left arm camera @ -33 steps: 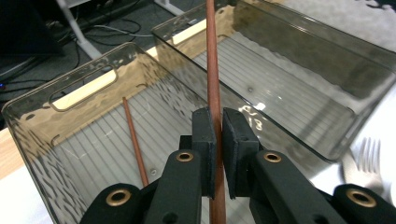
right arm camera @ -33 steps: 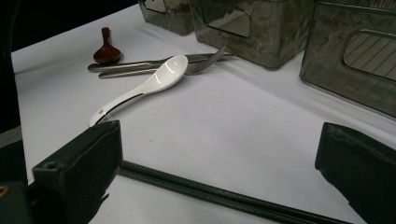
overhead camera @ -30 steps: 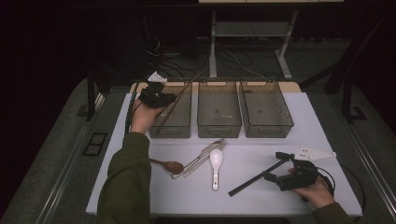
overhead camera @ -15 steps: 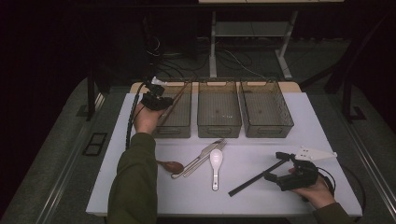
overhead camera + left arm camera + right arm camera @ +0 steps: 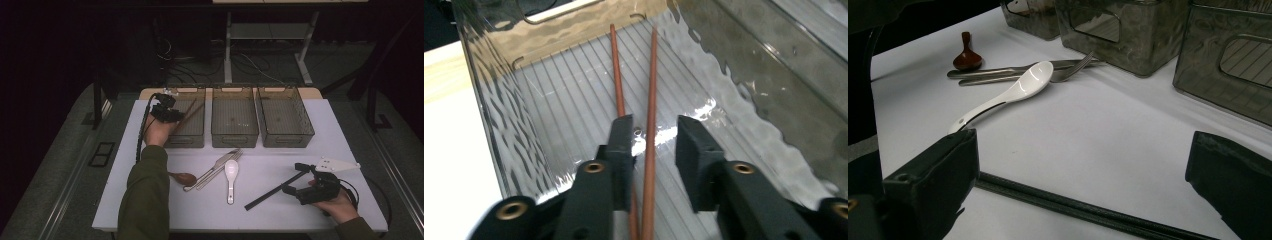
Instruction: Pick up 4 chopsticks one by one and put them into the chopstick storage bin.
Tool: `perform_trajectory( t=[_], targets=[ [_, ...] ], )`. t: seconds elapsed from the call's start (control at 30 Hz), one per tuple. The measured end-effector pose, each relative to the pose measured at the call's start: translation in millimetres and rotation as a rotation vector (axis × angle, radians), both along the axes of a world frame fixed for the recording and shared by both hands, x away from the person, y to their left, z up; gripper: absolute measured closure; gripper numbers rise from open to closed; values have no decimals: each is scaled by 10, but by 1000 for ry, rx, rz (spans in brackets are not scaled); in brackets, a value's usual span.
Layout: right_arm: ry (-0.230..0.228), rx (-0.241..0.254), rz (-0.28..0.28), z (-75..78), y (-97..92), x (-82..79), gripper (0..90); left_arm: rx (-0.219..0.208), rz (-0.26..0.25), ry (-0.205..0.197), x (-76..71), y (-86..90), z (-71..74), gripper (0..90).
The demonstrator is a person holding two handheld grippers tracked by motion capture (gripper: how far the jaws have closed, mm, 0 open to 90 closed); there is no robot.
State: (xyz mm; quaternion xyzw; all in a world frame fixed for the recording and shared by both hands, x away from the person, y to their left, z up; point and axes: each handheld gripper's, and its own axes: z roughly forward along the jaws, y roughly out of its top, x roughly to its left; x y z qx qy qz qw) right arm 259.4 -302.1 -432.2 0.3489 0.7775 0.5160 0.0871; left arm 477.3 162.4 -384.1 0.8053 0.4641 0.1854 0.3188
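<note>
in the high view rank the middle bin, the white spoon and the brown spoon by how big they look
1. middle bin
2. white spoon
3. brown spoon, partly hidden by the sleeve, so its rank is unsure.

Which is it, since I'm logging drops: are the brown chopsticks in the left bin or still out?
In. The brown chopsticks lie inside the left bin, between the left gripper jaws, which have just been opening.
</note>
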Motion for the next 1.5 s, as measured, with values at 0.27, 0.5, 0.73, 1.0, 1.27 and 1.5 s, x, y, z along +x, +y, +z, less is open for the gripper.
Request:
perform_trajectory(
  t=[0.27, 0.5, 0.73, 1.0, 1.27, 1.5],
  targets=[
    [0, 2, -3, 2, -3, -1, 10, -49, -37, -47, -42, 4, 85, 524],
    [0, -1, -8, 3, -8, 1, 10, -86, -99, -67, -122, -38, 179, 449],
    [-1, 2, -12, 6, -10, -3, 10, -124, -176, -77, -234, -74, 293, 374],
    [0, 1, -15, 6, -10, -2, 10, -144, -227, -107, -442, -130, 370, 315],
    [5, 3, -19, 10, -13, -6, 10, -138, -271, -119, -681, -166, 328, 257],
    [4, 3, -18, 9, -13, -6, 10, -171, -313, -130, -934, -190, 238, 229]
  ],
)
